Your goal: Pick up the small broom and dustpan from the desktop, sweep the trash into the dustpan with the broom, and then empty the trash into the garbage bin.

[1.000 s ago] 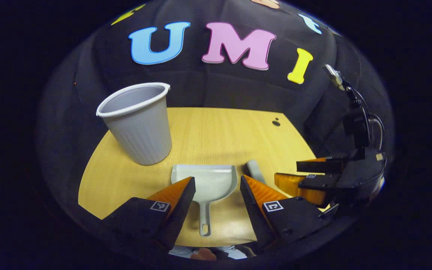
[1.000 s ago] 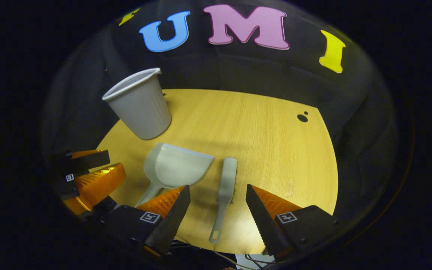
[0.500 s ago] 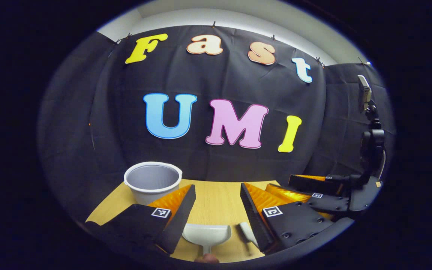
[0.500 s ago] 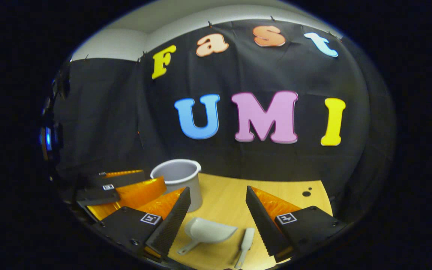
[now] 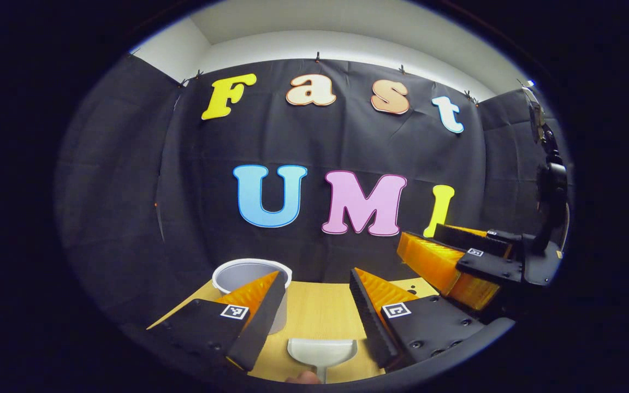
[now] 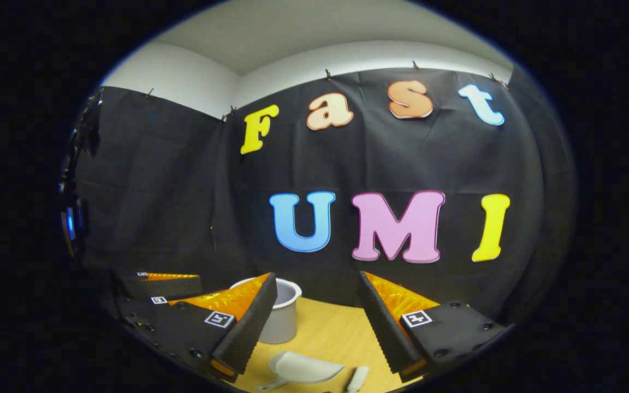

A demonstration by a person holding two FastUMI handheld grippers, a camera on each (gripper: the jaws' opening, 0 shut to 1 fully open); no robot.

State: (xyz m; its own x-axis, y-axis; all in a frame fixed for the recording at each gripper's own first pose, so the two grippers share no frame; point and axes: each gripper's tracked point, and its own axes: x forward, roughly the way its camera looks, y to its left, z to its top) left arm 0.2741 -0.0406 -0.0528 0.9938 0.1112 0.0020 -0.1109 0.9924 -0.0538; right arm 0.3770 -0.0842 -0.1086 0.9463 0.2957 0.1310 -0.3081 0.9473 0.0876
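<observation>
On desktop — bin, dustpan.

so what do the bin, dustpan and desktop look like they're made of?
Garbage bin: likely thin moulded plastic, pale grey, matte, with a rolled rim. Dustpan: likely the same kind of plastic, light grey, smooth, one-piece scoop and handle. Desktop: wood-look surface, yellowish with fine straight grain; laminate or veneer, can't tell which.

dim booth | light from above | fisheye edges bowed | sharp
</observation>
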